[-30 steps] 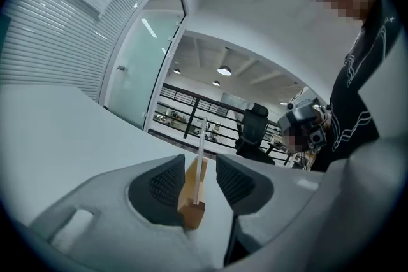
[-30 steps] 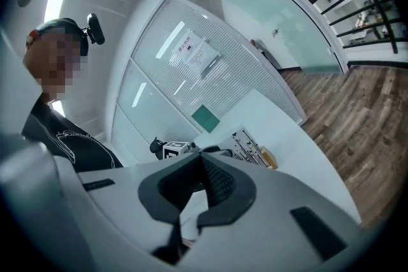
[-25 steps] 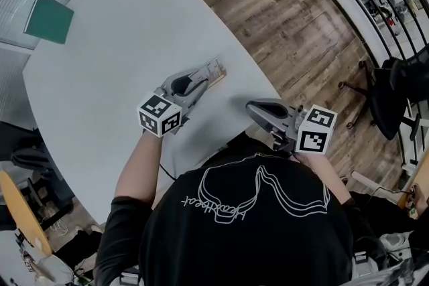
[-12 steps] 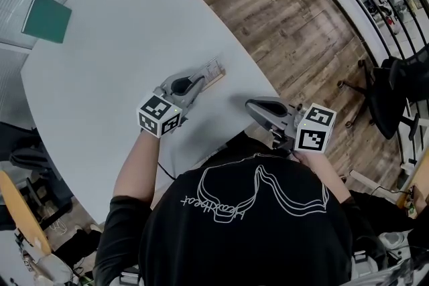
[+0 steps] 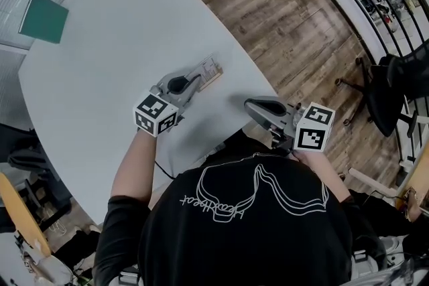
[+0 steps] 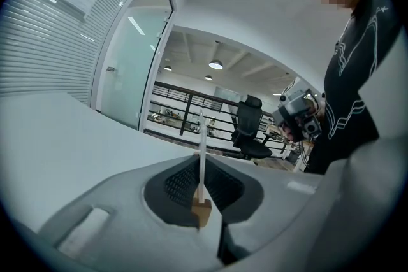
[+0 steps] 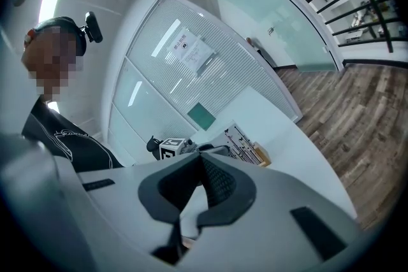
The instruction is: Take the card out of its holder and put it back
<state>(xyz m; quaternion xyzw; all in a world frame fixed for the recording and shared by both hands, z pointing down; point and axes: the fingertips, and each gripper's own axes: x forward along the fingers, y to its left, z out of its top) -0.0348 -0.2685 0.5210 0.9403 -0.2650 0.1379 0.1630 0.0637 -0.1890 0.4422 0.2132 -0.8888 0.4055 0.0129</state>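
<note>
Card [image 6: 201,150] in closing L hand-held gripper [image 5: 200,79]

**Left tool at the card**

My left tool [image 5: 199,79] reaches the card [image 5: 210,67] standing in its wooden holder [image 5: 216,79] near the surface's [image 5: 120,23] right edge. Its jaws are closing with the card between them. My right tool [image 5: 249,104] hangs by the same edge, apart from both. A green board [image 5: 43,18] sits by the far left corner.

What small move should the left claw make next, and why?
Probably lift the card straight up: the left claw is closing on it, and it stands upright in its wooden holder, so a sideways pull might drag the holder.
</note>
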